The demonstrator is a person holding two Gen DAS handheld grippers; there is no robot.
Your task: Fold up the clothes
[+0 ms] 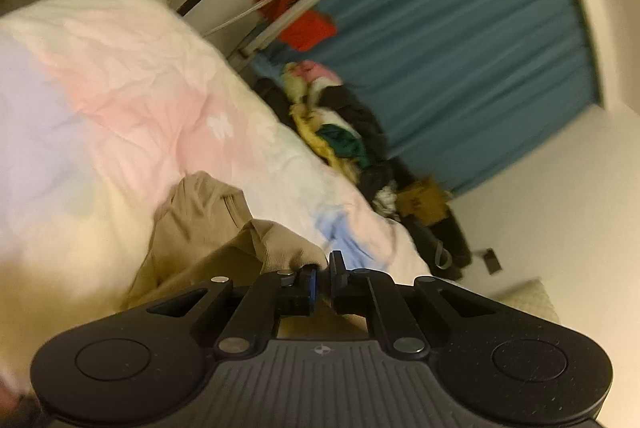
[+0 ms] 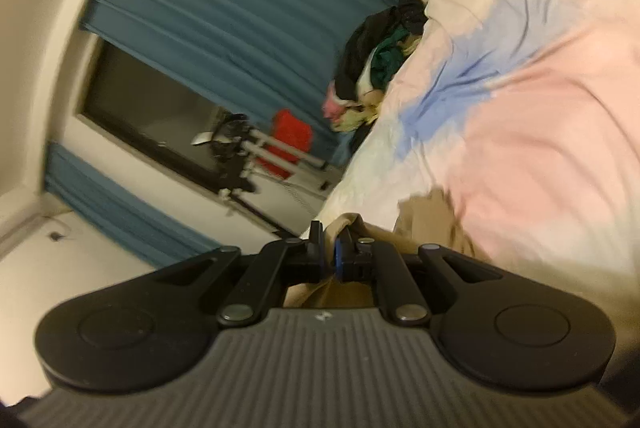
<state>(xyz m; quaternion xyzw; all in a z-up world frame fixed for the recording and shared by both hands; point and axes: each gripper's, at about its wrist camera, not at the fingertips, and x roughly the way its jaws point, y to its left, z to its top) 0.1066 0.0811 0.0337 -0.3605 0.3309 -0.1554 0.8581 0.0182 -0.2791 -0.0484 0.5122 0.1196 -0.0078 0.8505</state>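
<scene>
A tan ribbed garment (image 1: 208,224) hangs bunched over the pastel bedcover (image 1: 120,68). My left gripper (image 1: 325,268) is shut on a fold of its edge, the cloth pinched between the black fingers. In the right wrist view the same tan garment (image 2: 424,224) trails down onto the bedcover (image 2: 540,108), and my right gripper (image 2: 330,244) is shut on another part of its edge. Both views are tilted and blurred, and the garment's lower part is hidden behind the gripper bodies.
A heap of mixed clothes (image 1: 340,132) lies beside the bed, also seen as a clothes pile (image 2: 376,68). Teal curtains (image 1: 460,48) cover the wall. A drying rack with red items (image 1: 296,16) stands near a dark window (image 2: 160,108). A brown paper bag (image 1: 420,200) sits on the floor.
</scene>
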